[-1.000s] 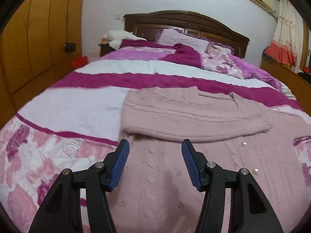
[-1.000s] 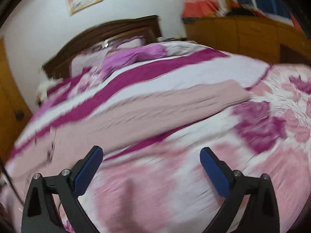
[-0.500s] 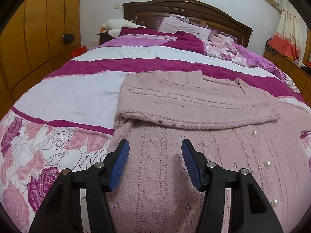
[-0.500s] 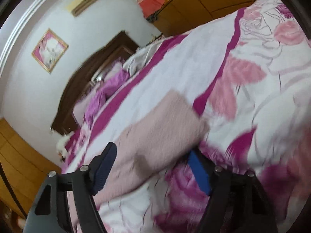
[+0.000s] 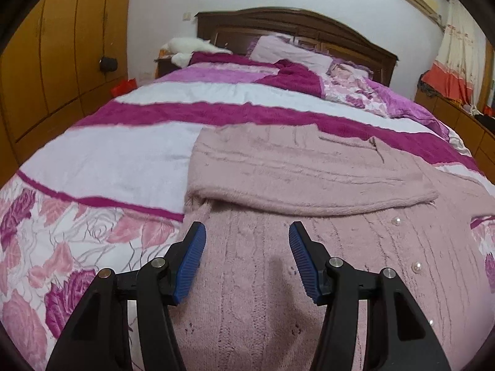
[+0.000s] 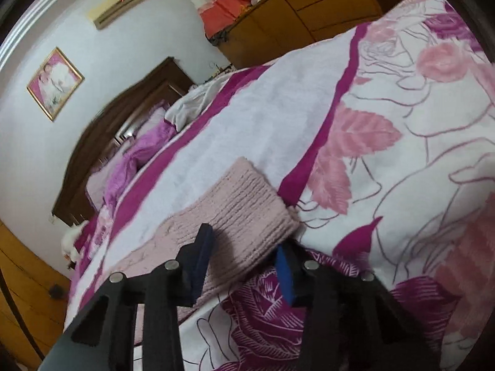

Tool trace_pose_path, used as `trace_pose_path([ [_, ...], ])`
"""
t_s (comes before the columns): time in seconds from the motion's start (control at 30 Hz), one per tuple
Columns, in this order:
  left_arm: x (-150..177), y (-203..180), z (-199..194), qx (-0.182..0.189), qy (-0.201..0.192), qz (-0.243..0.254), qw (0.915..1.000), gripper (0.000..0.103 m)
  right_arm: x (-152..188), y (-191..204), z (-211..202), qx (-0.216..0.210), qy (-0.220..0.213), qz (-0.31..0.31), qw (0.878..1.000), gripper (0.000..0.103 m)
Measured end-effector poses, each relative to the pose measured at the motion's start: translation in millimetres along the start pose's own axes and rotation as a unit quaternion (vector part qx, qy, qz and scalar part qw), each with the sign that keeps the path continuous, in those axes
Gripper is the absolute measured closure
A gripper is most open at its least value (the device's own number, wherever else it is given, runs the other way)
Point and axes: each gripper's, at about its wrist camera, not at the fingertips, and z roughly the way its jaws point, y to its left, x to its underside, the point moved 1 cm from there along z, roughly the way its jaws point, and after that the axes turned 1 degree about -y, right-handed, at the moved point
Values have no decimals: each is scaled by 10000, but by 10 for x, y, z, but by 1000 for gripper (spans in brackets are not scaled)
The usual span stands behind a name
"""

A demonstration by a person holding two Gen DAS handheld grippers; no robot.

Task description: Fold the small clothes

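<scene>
So there's a pale pink cable-knit cardigan with pearl buttons (image 5: 309,247) spread out on a big bed quilt in white, magenta stripes and pink rose print (image 5: 117,160). One sleeve (image 5: 309,182) is folded across the chest, lying flat from the left shoulder over to the button side.

The left gripper with black arms and blue ribbed pads (image 5: 247,247) is sitting low over the body of the cardigan, jaws parted with nothing pinched between them, just knit fabric underneath. Can't tell from this angle if the tips actually touch the wool.

The right gripper (image 6: 244,253), same black and blue build, is rolled over to one side and its jaws are closing around the ribbed cuff of the other sleeve (image 6: 247,210), which lies out flat on the quilt. The cuff is between the pads and the lower pad looks tucked under its edge, the upper one against the top of the knit.

In the background there's a dark wooden headboard (image 5: 294,31), a lilac pillow (image 5: 290,52) and orange-brown wardrobe doors (image 5: 55,55) on the left
</scene>
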Motion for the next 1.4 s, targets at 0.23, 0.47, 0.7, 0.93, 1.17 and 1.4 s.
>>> trace_pose_path([
  [0.23,-70,62,-42,-22,-128,-180,9998,70,-89,253,-192,691,-203,-475,9963,96],
  [0.47,-197,141,-161,-135,-391,-81,9991,70,-88,1135,-486,1013,-577,-1496,9818,96],
  [0.7,-295,260,-166,16,-301,-278,9992,70,472,2619,-697,790,-696,-2880,9518,97],
  [0.93,-350,502,-231,100,-220,-486,9985,70,1447,4063,-713,-172,-566,-3460,9364,97],
  [1.17,-436,739,-202,143,-135,-712,9973,70,2360,4994,-731,-540,-452,-4122,9084,97],
  [1.4,-435,904,-113,120,-56,-907,9958,70,3226,5374,-737,-682,-394,-4161,9059,97],
])
